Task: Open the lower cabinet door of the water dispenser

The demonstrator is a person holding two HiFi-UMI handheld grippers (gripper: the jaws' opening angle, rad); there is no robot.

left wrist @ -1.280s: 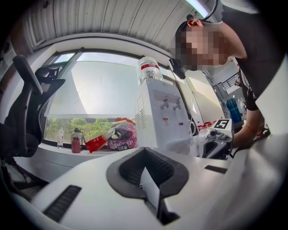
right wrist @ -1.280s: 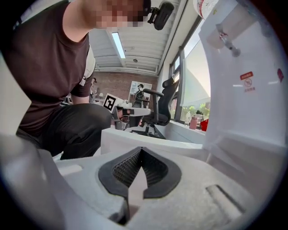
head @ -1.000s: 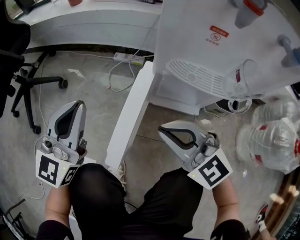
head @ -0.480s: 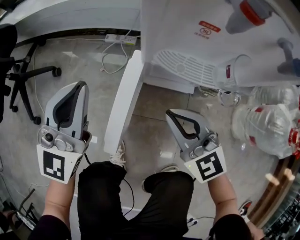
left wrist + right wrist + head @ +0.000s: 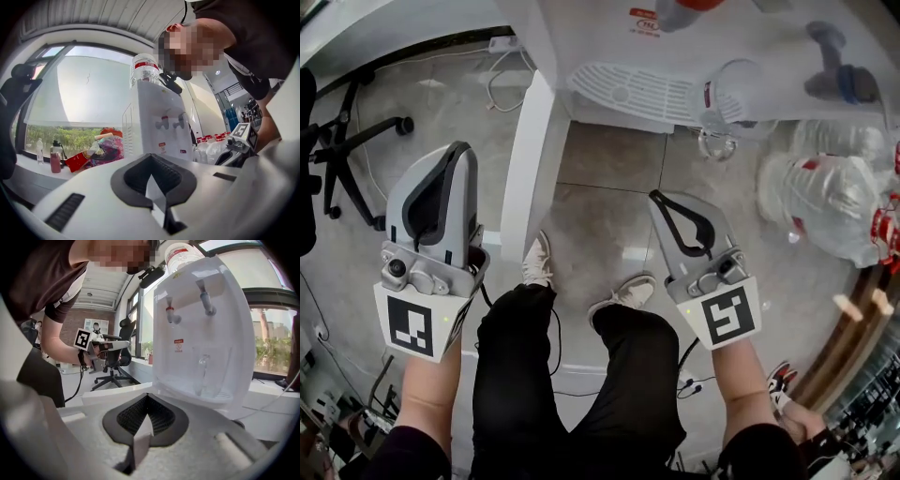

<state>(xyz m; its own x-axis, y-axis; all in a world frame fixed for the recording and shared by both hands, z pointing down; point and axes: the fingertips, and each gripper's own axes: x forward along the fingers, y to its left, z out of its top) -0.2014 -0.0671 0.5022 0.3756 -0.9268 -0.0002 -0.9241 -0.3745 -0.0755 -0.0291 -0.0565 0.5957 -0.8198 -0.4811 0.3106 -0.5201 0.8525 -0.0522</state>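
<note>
The white water dispenser fills the top of the head view, with its drip tray and taps. Its lower cabinet door stands swung out toward me, seen edge-on as a long white panel. My left gripper is shut and empty, left of the door and apart from it. On the other side of the door my right gripper hangs over the floor, also shut and empty. The left gripper view shows the dispenser beyond the shut left gripper. The right gripper points at the dispenser's front.
A black office chair stands at the left. Large clear water bottles lie on the floor at the right. A clear cup sits on the drip tray. Cables trail behind the door. The person's shoes are beside the door's free end.
Both grippers have risen, and the right one has rolled. The dispenser has slid up the head view and the person's shoes have come into sight. The door stays open.
</note>
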